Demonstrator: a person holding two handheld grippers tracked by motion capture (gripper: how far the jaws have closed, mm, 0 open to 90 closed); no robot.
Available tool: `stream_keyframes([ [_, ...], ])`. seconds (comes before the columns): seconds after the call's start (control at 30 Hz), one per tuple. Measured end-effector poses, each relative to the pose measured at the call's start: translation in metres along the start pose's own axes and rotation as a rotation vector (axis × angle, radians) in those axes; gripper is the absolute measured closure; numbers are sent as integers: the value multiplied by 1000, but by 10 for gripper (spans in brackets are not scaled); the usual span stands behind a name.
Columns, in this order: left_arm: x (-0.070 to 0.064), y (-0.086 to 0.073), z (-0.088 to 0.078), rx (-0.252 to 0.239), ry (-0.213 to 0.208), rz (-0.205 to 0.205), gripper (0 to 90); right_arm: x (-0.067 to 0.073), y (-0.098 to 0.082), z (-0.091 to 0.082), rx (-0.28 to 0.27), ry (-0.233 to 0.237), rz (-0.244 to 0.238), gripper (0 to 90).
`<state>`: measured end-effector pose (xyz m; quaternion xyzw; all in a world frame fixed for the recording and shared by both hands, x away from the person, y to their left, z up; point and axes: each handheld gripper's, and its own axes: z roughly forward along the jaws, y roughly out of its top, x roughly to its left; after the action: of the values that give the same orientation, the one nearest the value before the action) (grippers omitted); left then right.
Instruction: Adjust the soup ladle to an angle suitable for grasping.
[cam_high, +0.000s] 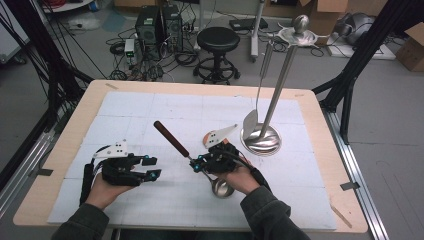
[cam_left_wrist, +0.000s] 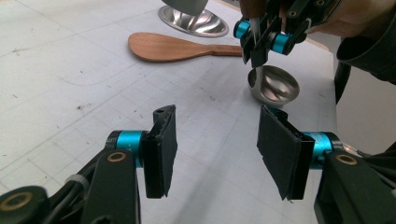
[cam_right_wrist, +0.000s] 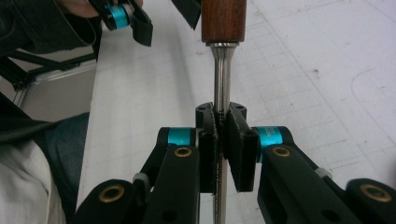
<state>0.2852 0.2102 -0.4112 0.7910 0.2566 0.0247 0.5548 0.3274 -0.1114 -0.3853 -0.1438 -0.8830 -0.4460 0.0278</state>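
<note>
A: What is being counted in the high view?

B: Two grippers are being seen on the white mat (cam_high: 150, 105). The left gripper (cam_high: 151, 167) is being held with its jaws apart and nothing between them. The right gripper (cam_high: 198, 165) is being kept clamped on one ladle (cam_high: 172, 140), at the metal shaft just below the brown wooden handle; the bowl is being hidden partly under the hand. One steel stand (cam_high: 262, 137) is being seen near the mat's right edge, with one steel utensil (cam_high: 251, 120) hanging from it. One wooden rice paddle (cam_high: 220, 134) is lying just beside the right gripper, between it and the stand.

A: And the room around them?

B: Open mat is being left toward the far edge and the left side. The ladle handle is being pointed up and left, into that open part.

A: The left gripper view?

B: Two black pads (cam_left_wrist: 161, 151) are being shown parted, over bare mat. Beyond them, the right gripper (cam_left_wrist: 261, 39) is being seen pinching the ladle shaft, the steel bowl (cam_left_wrist: 273, 84) near the mat. The paddle (cam_left_wrist: 173, 46) is lying beyond it, near the stand's base (cam_left_wrist: 194, 23).

A: The right gripper view?

B: The pads (cam_right_wrist: 208, 154) are being pressed on the shaft (cam_right_wrist: 222, 74), one from each side. The table's near edge is being seen at the left.
</note>
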Motion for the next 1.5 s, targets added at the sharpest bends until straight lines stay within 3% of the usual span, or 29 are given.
stream_keyframes([
  [0.13, 0, 0, 0, -2, 0, -2, 476, -1, 1, -3, -28, -8, 2, 832],
  [0.23, 0, 0, 0, -1, -5, -2, 475, 0, 1, -7, -33, -22, 33, 832],
  [0.37, -1, 0, 0, -2, -3, -1, 475, -2, 1, -11, -60, -35, 25, 832],
  [0.73, -4, 3, 5, 0, -11, 10, 476, -2, 5, -18, -135, -76, 57, 833],
  [0.87, -7, 6, 12, 14, -17, 29, 476, -3, 9, -17, -177, -88, 26, 833],
  [0.9, -8, 7, 14, 15, -18, 29, 476, 0, 10, -18, -170, -82, 50, 833],
  [0.93, -9, 8, 16, 16, -19, 29, 476, -2, 11, -17, -188, -88, 21, 834],
  [1.33, -20, 15, 39, 48, -40, 77, 500, 7, 22, -5, -212, -74, 15, 834],
  [1.5, -23, 18, 48, 58, -19, 98, 549, 10, 24, -2, -221, -60, 29, 833],
])
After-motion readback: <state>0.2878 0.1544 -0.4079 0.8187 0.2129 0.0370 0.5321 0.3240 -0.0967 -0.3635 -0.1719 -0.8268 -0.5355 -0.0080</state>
